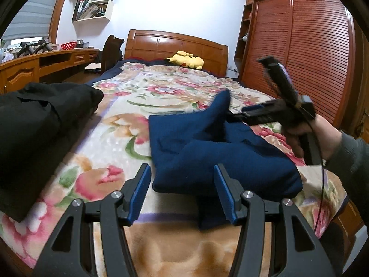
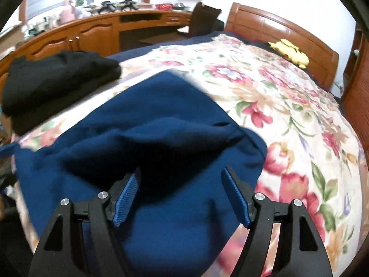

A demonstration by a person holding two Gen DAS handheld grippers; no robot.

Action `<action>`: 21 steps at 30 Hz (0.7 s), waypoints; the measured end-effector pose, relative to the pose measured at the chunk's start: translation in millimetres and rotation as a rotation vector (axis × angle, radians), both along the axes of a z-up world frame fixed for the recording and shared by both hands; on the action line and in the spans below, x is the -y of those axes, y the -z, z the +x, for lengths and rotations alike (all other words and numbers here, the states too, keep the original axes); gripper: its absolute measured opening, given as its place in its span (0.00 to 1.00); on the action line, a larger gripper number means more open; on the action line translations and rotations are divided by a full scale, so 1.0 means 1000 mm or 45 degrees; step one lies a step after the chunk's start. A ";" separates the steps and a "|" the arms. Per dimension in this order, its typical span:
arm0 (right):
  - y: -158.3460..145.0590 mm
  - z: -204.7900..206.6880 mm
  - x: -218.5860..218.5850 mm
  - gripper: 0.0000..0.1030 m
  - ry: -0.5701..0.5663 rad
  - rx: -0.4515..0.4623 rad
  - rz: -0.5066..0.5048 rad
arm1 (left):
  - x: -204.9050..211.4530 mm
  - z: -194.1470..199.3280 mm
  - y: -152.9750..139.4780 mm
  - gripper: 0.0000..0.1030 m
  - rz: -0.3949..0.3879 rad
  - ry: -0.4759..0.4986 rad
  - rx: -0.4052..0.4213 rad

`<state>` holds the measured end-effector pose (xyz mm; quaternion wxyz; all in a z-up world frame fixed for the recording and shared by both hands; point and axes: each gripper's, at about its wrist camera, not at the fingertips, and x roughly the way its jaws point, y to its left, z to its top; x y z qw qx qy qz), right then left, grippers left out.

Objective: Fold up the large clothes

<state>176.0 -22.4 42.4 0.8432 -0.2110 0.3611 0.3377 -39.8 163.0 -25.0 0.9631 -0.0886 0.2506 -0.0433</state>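
Note:
A dark blue garment (image 1: 207,152) lies partly folded on the floral bedspread (image 1: 110,138), with one loose flap standing up at its far side. My left gripper (image 1: 182,184) hovers open just before the garment's near edge, nothing between its pads. A person's hand holds my right gripper (image 1: 233,115) at the garment's right side, beside the raised flap. In the right wrist view the right gripper (image 2: 182,175) is open above the blue garment (image 2: 161,138), with a bunched fold just ahead of its fingertips. A black garment (image 1: 34,127) lies folded at the bed's left edge.
A yellow plush toy (image 1: 186,61) rests by the wooden headboard (image 1: 175,43). A louvred wardrobe (image 1: 299,53) runs along the right side. A wooden desk (image 1: 46,62) and a dark chair (image 1: 110,50) stand left of the bed. The far bedspread (image 2: 265,87) holds nothing else.

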 end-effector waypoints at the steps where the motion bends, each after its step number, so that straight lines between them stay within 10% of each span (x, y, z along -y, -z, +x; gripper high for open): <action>1: 0.003 0.009 -0.004 0.72 0.011 0.002 -0.016 | 0.000 0.001 0.000 0.54 0.002 0.001 -0.004; 21: 0.012 0.047 -0.021 0.72 0.013 -0.039 -0.006 | -0.003 -0.001 0.005 0.54 0.016 0.029 -0.028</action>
